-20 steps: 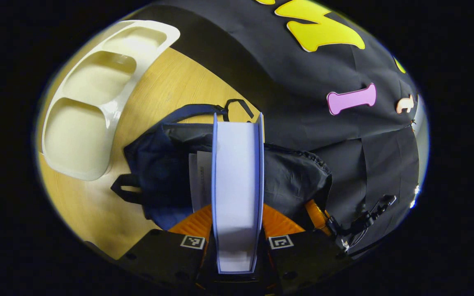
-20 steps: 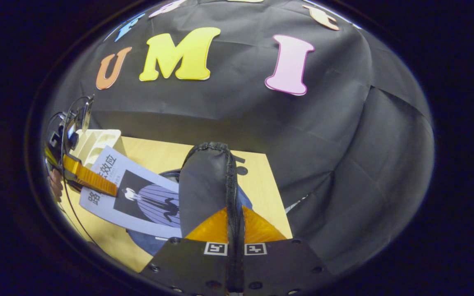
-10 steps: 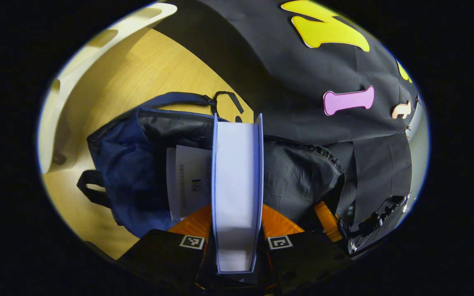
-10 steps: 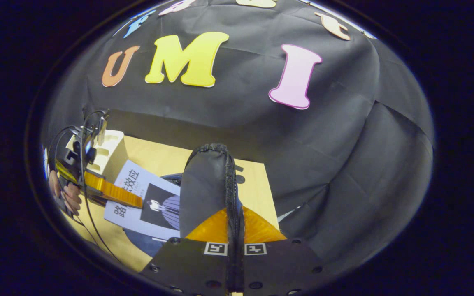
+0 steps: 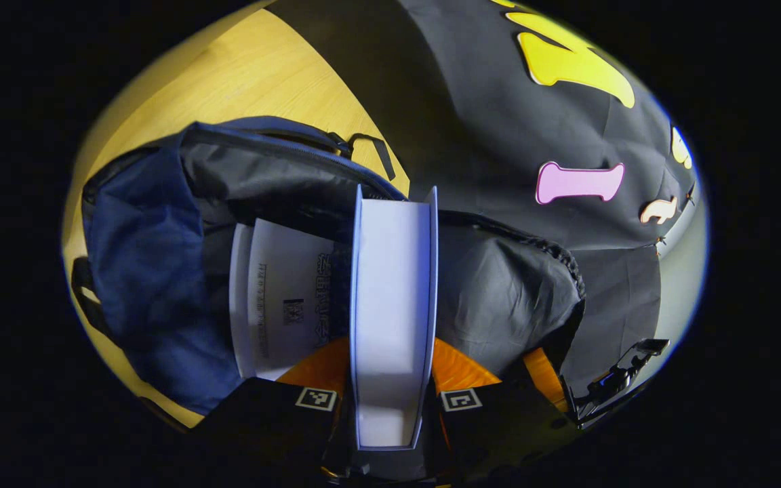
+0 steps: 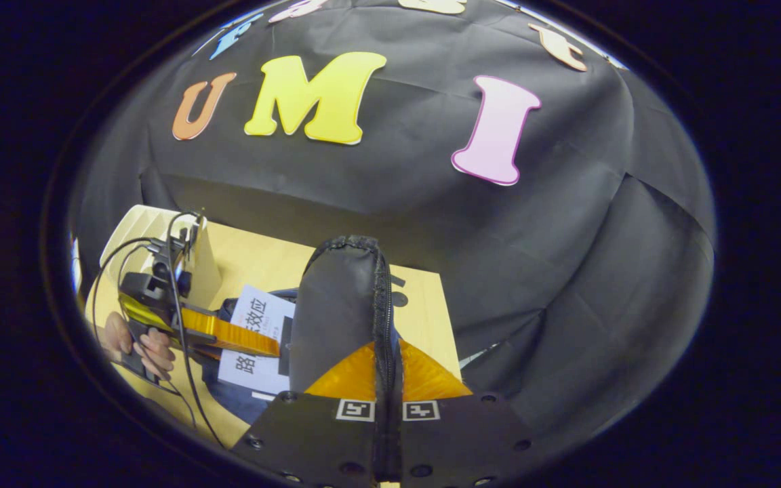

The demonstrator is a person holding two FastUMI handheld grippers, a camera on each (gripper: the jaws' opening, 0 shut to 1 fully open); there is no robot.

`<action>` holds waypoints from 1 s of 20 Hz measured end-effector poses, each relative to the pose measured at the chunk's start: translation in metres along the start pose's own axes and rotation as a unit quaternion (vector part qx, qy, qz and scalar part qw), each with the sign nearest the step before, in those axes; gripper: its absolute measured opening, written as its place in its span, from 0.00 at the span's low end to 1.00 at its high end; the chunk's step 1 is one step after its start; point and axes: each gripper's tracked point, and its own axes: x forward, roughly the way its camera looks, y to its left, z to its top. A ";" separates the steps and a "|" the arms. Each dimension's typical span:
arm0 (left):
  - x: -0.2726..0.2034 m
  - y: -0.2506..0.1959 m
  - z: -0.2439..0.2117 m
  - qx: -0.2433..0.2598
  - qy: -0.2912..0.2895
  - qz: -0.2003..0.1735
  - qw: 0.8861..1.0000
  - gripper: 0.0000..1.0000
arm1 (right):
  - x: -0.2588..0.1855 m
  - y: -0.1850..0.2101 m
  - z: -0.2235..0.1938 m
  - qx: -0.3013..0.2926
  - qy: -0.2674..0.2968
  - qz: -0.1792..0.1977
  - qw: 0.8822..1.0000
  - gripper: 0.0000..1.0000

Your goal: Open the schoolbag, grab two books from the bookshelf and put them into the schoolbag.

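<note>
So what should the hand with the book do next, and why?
Probably push the book a little deeper, then let go. The left gripper holds it at the schoolbag mouth, beside another book already inside, while the right gripper pinches the flap up.

**Readable text: book cover only**

Book [image 6: 255, 339] cover in right gripper view: large Chinese characters 效应 and 路, smaller print illegible. Other book [image 5: 282, 298] inside the schoolbag [image 5: 139, 271]: print blurred. Square coded markers on both tongs, no text.
</note>
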 end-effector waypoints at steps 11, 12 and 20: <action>0.034 0.025 -0.006 -0.023 0.029 -0.011 0.999 0.44 | 0.007 0.008 -0.001 -0.003 0.012 0.008 1.000 0.00; 0.034 0.028 -0.009 -0.024 0.038 -0.008 0.999 0.46 | 0.008 0.009 -0.001 -0.003 0.014 0.010 1.000 0.00; 0.019 0.040 -0.010 0.005 0.080 0.086 0.993 0.66 | 0.012 0.014 -0.004 0.006 0.020 0.016 1.000 0.00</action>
